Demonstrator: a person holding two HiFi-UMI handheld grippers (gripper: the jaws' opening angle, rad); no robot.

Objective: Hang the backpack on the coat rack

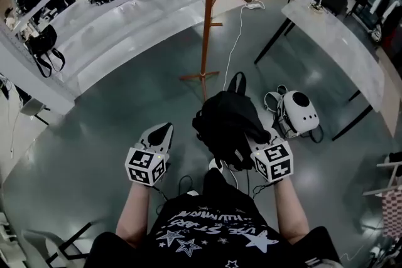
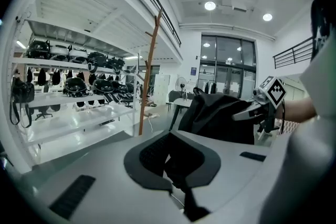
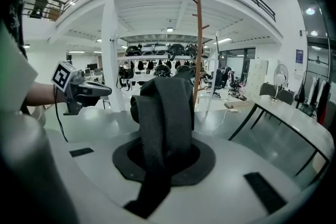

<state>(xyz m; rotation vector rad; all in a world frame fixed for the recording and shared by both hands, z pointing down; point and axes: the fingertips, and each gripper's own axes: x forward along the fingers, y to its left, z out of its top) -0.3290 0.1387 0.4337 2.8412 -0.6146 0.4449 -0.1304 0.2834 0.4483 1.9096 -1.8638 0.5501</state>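
Open floor [image 1: 119,141] before coat rack [image 1: 208,16]; table [image 1: 339,47] right.

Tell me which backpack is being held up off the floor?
The black backpack, its strap clamped in the right gripper. The white backpack sits on the floor by the table, untouched.

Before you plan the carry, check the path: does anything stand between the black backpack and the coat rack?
Nothing visible stands between the black backpack and the coat rack. A white cable lies flat just right of the rack's base; the white backpack sits well off to the right.
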